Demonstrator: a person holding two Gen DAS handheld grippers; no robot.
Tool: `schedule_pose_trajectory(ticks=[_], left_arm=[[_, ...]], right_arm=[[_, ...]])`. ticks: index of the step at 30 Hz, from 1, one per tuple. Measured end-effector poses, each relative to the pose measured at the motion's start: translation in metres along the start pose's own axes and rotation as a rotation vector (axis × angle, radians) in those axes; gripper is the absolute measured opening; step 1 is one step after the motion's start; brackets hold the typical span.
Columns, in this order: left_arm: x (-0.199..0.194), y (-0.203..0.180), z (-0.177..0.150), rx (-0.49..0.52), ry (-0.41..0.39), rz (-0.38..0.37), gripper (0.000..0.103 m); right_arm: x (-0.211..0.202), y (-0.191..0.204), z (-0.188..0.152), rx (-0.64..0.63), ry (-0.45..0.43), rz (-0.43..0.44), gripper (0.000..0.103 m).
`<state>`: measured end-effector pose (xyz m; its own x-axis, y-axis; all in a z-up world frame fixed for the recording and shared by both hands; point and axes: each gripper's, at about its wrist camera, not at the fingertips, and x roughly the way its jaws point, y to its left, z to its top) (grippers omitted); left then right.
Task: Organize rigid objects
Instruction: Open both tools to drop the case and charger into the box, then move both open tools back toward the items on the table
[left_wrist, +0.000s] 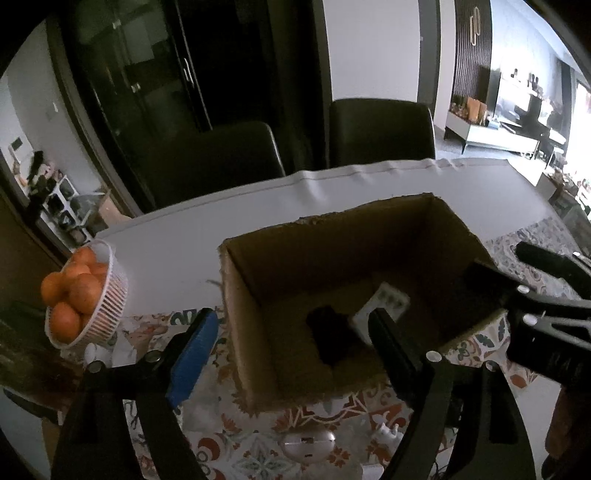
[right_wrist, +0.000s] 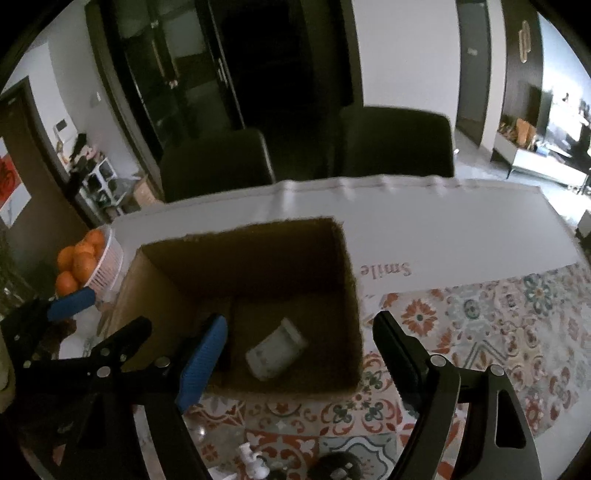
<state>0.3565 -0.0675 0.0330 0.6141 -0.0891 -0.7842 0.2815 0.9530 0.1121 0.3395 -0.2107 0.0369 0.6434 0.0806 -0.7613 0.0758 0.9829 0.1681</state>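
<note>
Cardboard box (left_wrist: 258, 295) stands open on the patterned worktop (right_wrist: 480, 332). Two things are seen on its floor: a white power strip (left_wrist: 384, 302) and a dark block (left_wrist: 328, 339), lying close together; whether they touch cannot be told. In the right wrist view only the white strip is made out clearly.

Left tongs (left_wrist: 291, 350) are held spread above the near rim, nothing between them. Right tongs (right_wrist: 299, 354) are likewise spread and empty over the box's near edge.

Still outside, on the worktop just in front of the box: a pale oval gadget (left_wrist: 308, 445), a small white plug (right_wrist: 253, 461), a dark round thing (right_wrist: 336, 467).

Judged partly done: two in, at least three left.

Basket of oranges (left_wrist: 107, 306) stands to the left, apparently not part of the sorting.
</note>
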Motion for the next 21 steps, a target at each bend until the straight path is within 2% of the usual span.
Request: schedule_pose_trajectory(ticks=[6,14,21], left_arm=[[-0.03,-0.001,-0.014,-0.005,-0.077,0.012,0.084],[-0.065,-0.002,-0.042,-0.011,-0.167,0.048,0.085],[-0.08,-0.01,-0.066,-0.017,-0.185,0.038,0.085]], right_arm=[[-0.033,0.006,-0.009,-0.024,-0.104,-0.048,0.082],[-0.064,0.014,-0.029,-0.065,-0.167,-0.055,0.083],[-0.082,0.01,-0.05,-0.048,-0.215,-0.054,0.083]])
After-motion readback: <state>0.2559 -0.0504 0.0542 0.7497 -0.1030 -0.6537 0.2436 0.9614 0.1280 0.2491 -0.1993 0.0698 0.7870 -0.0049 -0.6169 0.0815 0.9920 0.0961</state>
